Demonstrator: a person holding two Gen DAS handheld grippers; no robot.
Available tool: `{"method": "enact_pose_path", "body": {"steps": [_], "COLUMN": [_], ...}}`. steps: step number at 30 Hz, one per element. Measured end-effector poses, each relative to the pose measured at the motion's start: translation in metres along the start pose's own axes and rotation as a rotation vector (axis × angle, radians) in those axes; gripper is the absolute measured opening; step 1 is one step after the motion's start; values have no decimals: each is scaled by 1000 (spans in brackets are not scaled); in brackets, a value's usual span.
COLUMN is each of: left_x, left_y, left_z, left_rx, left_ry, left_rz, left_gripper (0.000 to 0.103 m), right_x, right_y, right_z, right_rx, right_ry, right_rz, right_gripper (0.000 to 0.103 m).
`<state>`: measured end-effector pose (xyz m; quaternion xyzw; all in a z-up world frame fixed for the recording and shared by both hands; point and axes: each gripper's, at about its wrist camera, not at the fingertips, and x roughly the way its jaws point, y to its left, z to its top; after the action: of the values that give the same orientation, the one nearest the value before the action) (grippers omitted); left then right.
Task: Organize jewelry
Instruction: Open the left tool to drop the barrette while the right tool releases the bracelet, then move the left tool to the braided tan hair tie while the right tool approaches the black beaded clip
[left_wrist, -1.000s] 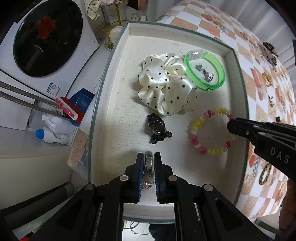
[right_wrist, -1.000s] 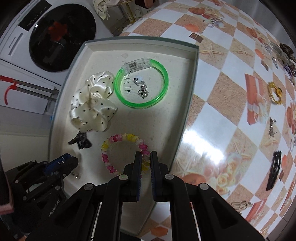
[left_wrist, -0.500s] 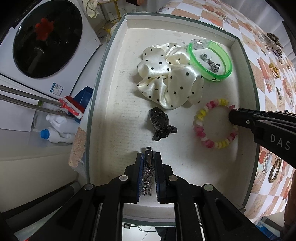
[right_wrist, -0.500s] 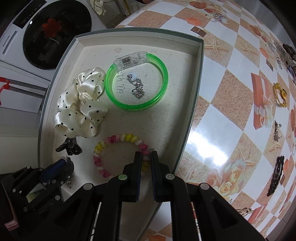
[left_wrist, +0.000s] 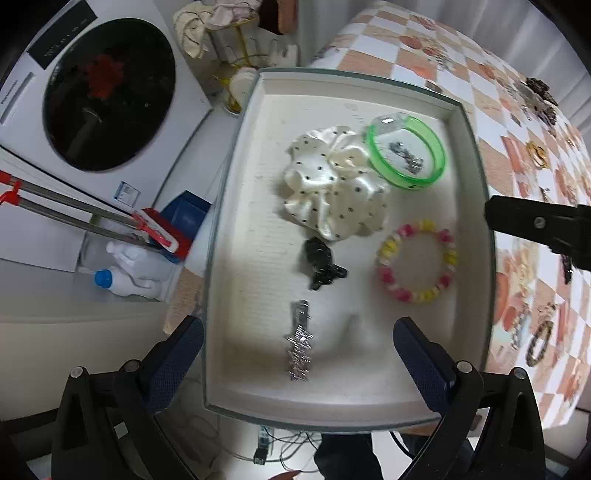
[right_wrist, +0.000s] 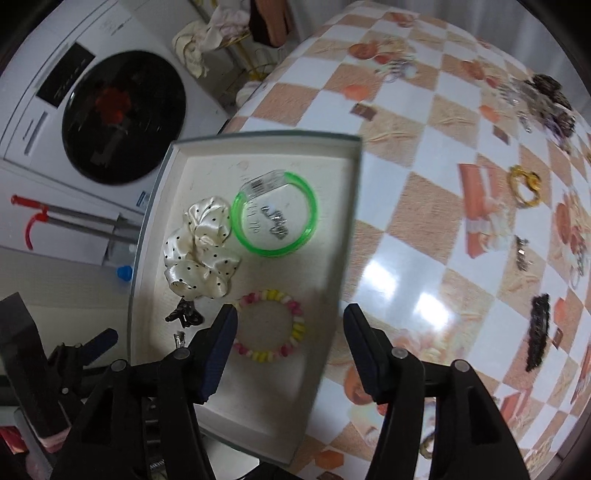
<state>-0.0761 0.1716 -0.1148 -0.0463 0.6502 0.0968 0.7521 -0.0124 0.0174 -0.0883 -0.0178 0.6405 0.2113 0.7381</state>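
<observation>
A white tray (left_wrist: 369, 391) holds a silver sparkly hair clip (left_wrist: 300, 341), a black claw clip (left_wrist: 320, 268), a polka-dot scrunchie (left_wrist: 334, 186), a green bangle (left_wrist: 406, 157) with small silver pieces inside, and a pink and yellow bead bracelet (left_wrist: 417, 266). My left gripper (left_wrist: 298, 354) is open and empty above the silver clip. My right gripper (right_wrist: 290, 345) is open and empty above the bead bracelet (right_wrist: 271, 325) near the tray's right wall (right_wrist: 343, 236). It shows at the right edge of the left wrist view (left_wrist: 535, 225).
The checkered tablecloth (right_wrist: 424, 206) right of the tray carries several loose pieces: a gold ring clip (right_wrist: 524, 184), a black barrette (right_wrist: 537, 336) and dark hair clips (right_wrist: 550, 96). A washing machine (left_wrist: 107, 110), mop handle (left_wrist: 88, 218) and bottle (left_wrist: 125, 280) lie left of the tray.
My left gripper opened and let go of the silver clip, which now lies on the tray floor. My right gripper opened and let go of the bead bracelet. Both grippers drew back.
</observation>
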Motion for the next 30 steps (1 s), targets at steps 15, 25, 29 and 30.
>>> {"method": "enact_pose_path", "body": {"steps": [15, 25, 29, 30], "left_x": [-32, -43, -45, -46], "left_y": [-41, -93, -117, -122], "left_z": [-2, -11, -14, -15], "left_rx": [112, 228, 271, 281], "left_ry": [-37, -39, -38, -38], "left_rz": [-23, -68, -83, -86], "left_gripper": [103, 103, 103, 103], "right_x": [-47, -68, -73, -73], "right_y": [-97, -176, -202, -206], "right_z": [-65, -111, -121, -122], "right_rx": [233, 389, 423, 429], "right_ry": [-1, 26, 34, 36], "right_rz": [-60, -142, -166, -169], "right_gripper": [85, 85, 85, 85]}}
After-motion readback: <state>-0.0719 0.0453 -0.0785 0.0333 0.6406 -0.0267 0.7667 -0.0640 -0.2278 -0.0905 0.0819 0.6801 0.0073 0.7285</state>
